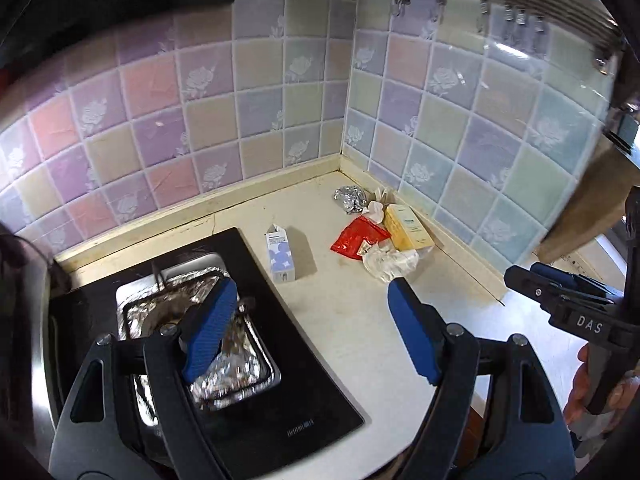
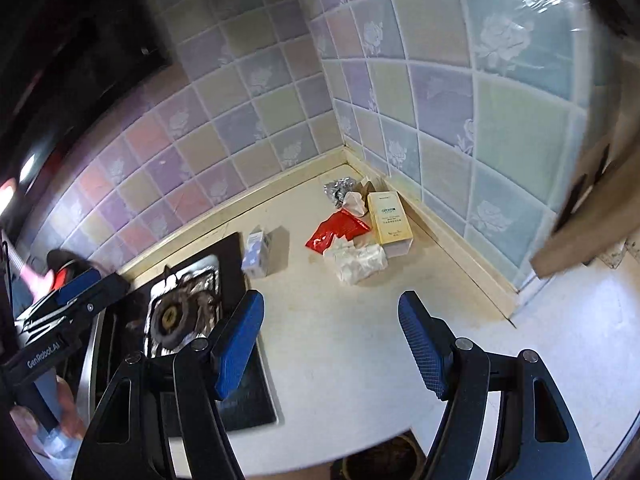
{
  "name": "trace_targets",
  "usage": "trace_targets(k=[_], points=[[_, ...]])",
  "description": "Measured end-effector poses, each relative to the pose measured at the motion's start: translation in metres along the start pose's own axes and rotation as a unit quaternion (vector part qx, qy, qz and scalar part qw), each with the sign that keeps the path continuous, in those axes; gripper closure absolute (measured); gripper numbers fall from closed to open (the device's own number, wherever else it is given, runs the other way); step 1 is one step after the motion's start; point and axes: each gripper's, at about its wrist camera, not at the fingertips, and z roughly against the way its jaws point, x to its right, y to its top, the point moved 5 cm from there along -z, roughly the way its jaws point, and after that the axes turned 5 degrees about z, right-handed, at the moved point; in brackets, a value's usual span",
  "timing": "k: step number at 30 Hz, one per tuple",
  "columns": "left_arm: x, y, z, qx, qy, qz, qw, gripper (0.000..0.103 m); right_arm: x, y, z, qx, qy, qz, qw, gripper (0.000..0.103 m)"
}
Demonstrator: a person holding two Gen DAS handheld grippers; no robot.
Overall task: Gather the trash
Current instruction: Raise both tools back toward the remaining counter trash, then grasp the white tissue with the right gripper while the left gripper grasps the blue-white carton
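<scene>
Trash lies in the counter's far corner: a yellow box point(image 1: 407, 227) point(image 2: 389, 218), a red wrapper point(image 1: 358, 236) point(image 2: 335, 230), crumpled clear plastic point(image 1: 390, 262) point(image 2: 358, 262), a foil ball point(image 1: 350, 198) point(image 2: 338, 189) and a white scrap point(image 1: 374, 210) point(image 2: 355, 202). A small blue-and-white carton point(image 1: 280, 255) point(image 2: 256, 254) lies apart, beside the stove. My left gripper point(image 1: 310, 312) hangs open above the counter, well short of the pile, nothing between its fingers. My right gripper point(image 2: 330, 330) is open too, empty, also short of the trash.
A black glass stove point(image 1: 280, 392) point(image 2: 234, 258) with a foil-lined burner point(image 1: 216, 360) point(image 2: 180, 312) takes the left side. Pastel tiled walls point(image 1: 256, 96) point(image 2: 440, 112) close the corner. A wooden board edge point(image 1: 588, 204) point(image 2: 592, 216) juts in at right. A person's hand point(image 1: 592, 392) holds the other gripper.
</scene>
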Motion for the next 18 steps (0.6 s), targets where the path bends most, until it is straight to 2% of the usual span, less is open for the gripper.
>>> trace_targets(k=[4,8,12,18], points=[[-0.018,0.025,-0.066,-0.037,-0.009,0.003,0.9993,0.027,0.013,0.026,-0.069,-0.032,-0.020,-0.049,0.998,0.032],[-0.038,0.042,-0.140,-0.078,-0.016,0.013,0.9967,0.027,0.031,0.034,-0.138,-0.073,-0.036,-0.099,0.992,0.032],[-0.049,0.040,-0.201,-0.117,-0.016,0.020,0.9928,0.027,0.049,0.030,-0.205,-0.116,-0.058,-0.139,0.982,0.032],[-0.059,0.023,-0.278,-0.174,-0.017,0.037,0.9840,0.027,0.071,0.008,-0.273,-0.164,-0.074,-0.198,0.964,0.032]])
